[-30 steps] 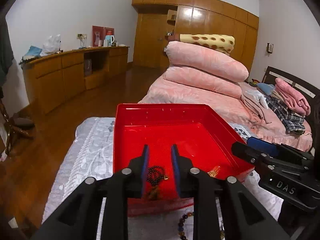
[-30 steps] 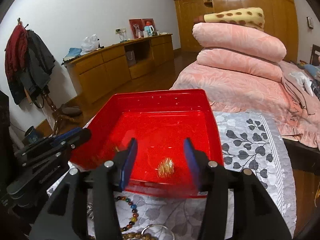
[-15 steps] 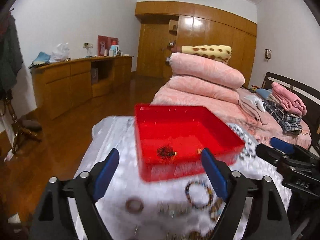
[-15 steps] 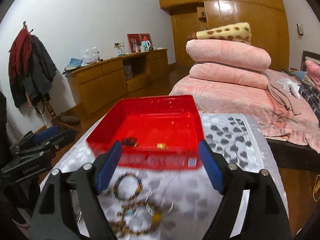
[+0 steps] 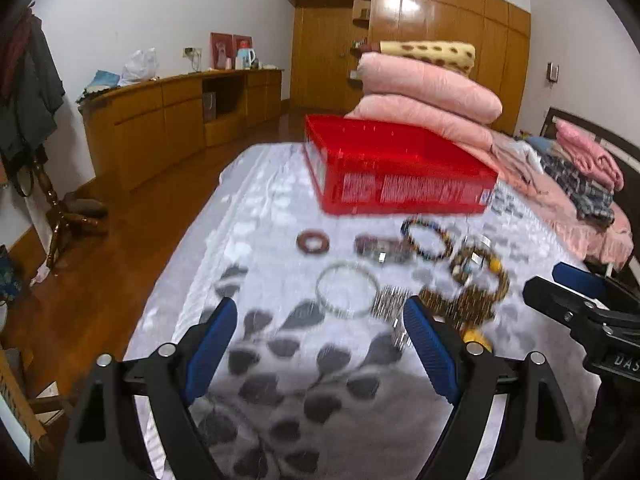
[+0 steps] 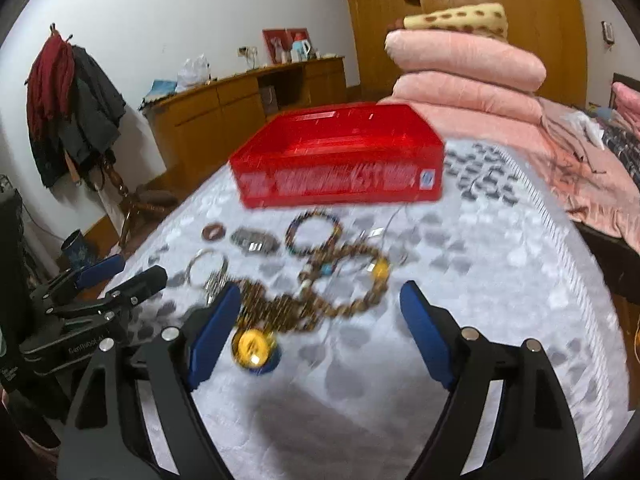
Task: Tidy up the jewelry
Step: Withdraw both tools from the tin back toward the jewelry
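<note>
Big picture first: a white bedspread with a grey leaf pattern (image 5: 280, 240) covers the work surface, and behind it lies a bed stacked with folded pink quilts (image 5: 428, 92). At the far end of the spread sits the red plastic rectangular bin (image 5: 396, 172), its near wall facing both cameras; what lies inside it cannot be seen from here. Down in front, the left gripper (image 5: 320, 332) hovers over the cloth with its blue-padded fingers (image 5: 212, 344) spread wide, nothing between them. The right gripper (image 6: 320, 320) matches it, blue pads (image 6: 424, 332) wide apart and empty, just beside its partner. The jewelry is scattered on the cloth between the bin and the grippers, all somewhat blurred: a long strand of brown wooden beads (image 6: 320, 300) coiled nearest the right gripper, a multicoloured bead bracelet (image 6: 314, 232) just in front of the bin, a thin silver bangle (image 5: 346, 288) ahead of the left gripper, a round gold pendant on a blue base (image 6: 254, 348) touching the strand's near end, and a small reddish-brown ring-shaped disc (image 5: 313, 242) off to the left.
</note>
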Action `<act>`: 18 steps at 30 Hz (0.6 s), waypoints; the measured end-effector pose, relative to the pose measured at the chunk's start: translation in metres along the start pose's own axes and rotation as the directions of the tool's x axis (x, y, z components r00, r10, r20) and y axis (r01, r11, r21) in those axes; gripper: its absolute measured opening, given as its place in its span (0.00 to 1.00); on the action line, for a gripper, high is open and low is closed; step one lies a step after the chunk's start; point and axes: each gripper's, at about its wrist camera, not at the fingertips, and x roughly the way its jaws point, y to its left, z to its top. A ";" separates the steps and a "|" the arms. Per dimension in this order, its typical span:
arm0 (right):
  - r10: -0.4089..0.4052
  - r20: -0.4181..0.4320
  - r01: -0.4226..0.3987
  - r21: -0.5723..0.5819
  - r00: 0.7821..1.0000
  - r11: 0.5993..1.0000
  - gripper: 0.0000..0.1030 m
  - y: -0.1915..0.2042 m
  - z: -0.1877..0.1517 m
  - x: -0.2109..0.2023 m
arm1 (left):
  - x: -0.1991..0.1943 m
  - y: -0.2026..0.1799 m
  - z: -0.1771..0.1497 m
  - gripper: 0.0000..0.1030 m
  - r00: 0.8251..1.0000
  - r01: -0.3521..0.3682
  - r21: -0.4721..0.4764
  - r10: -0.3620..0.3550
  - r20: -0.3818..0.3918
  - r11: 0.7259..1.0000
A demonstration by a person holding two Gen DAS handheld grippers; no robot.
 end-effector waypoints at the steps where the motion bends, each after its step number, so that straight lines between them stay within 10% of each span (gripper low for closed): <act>1: 0.000 -0.009 0.000 0.000 1.000 1.000 0.72 0.001 -0.003 0.001 | 0.000 0.001 -0.003 0.81 1.000 -0.006 0.002 0.006 -0.004 1.000; 18: -0.038 -0.103 0.043 0.045 0.994 0.998 0.59 0.031 -0.016 0.029 | -0.004 0.015 -0.018 0.81 1.000 0.009 -0.034 -0.010 -0.028 0.999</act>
